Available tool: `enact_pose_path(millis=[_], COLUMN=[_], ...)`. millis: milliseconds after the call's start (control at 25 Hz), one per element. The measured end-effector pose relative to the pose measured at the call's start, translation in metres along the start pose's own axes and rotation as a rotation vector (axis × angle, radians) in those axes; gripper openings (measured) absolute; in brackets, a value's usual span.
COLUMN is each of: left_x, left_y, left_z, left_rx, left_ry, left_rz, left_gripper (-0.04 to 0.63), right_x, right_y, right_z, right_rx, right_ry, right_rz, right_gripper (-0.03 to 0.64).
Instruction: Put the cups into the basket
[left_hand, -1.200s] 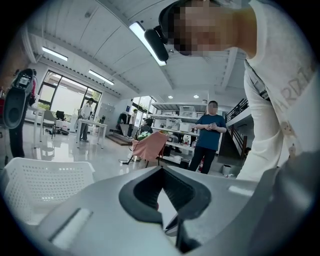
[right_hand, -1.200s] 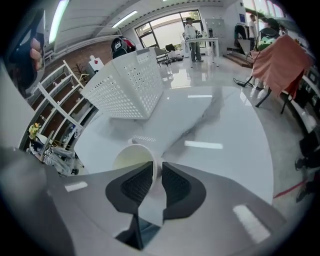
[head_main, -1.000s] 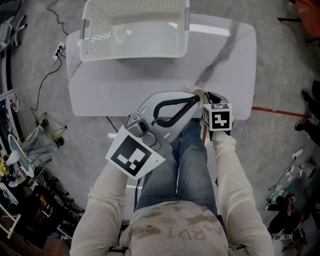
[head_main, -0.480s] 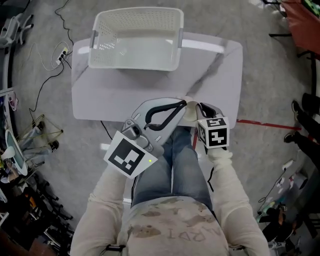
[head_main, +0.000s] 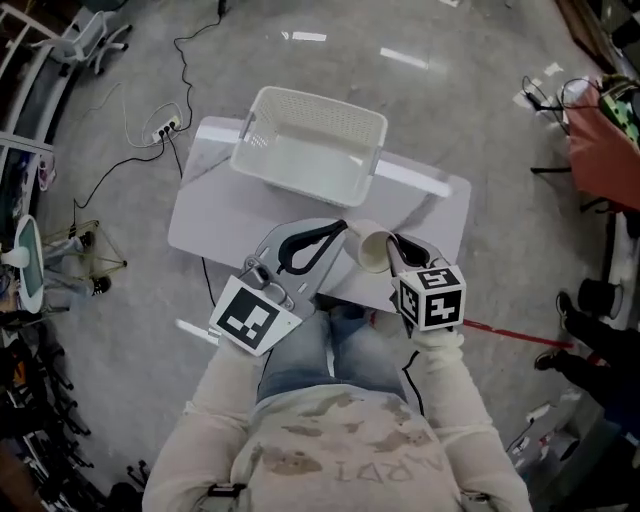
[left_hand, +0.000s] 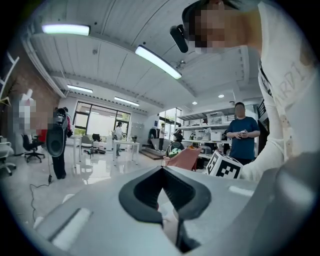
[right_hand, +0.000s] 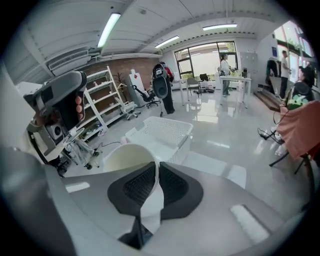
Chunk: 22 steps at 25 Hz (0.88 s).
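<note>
L gripper (head_main: 340, 228): fingers (left_hand: 150, 192) closed tip to tip w/ nothing between them; it points upward in left gripper view (ceiling and room only) and hangs over near edge of surface (head_main: 215, 205), approx. mid. Basket (head_main: 310, 145): white, perforated, sits on far edge of surface, long axis along that edge; no cup seen inside. Cup (head_main: 366, 248): pale, only one in view, off the surface, over near edge just R of the L fingertips. R gripper (head_main: 392, 245): fingers clamped on cup wall, one inside rim and one outside per right gripper view (right_hand: 154, 167); cup (right_hand: 125, 157) tipped, mouth twd camera, so axis is not upright. Key relation: basket (right_hand: 161, 132) lies ahead and slightly L of the R fingers, across the surface. Judgement: carry step; R arm has the load, needs fwd reach over near wall of basket before release.
</note>
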<state>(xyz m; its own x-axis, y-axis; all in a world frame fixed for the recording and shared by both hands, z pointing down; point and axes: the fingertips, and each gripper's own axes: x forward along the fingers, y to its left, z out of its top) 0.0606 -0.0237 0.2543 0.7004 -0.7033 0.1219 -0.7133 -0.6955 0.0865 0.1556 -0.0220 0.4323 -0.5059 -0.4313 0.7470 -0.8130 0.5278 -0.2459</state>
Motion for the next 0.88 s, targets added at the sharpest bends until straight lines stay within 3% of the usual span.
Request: enact_pose_path(millis=[240, 400, 880], left_x=[-0.031, -0.042, -0.050], left_y=[0.040, 0.070, 0.181], left_z=[0.021, 0.020, 0.010], left_rx=[-0.006, -0.012, 0.011], left_ry=[-0.027, -0.035, 0.016], left_rz=[0.108, 0.130, 0.022], left_gripper=[0.001, 0.001, 0.001], right_x=[0.022, 0.052, 0.191], right_y=[0.023, 0.036, 0.055], right_z=[0.064, 0.095, 0.155], right_rx=[-0.069, -0.108, -0.136], right_ry=[-0.046, -0.045, 0.064], right_rz=[0.045, 0.046, -0.024], right_gripper=[0.049, 0.049, 0.049])
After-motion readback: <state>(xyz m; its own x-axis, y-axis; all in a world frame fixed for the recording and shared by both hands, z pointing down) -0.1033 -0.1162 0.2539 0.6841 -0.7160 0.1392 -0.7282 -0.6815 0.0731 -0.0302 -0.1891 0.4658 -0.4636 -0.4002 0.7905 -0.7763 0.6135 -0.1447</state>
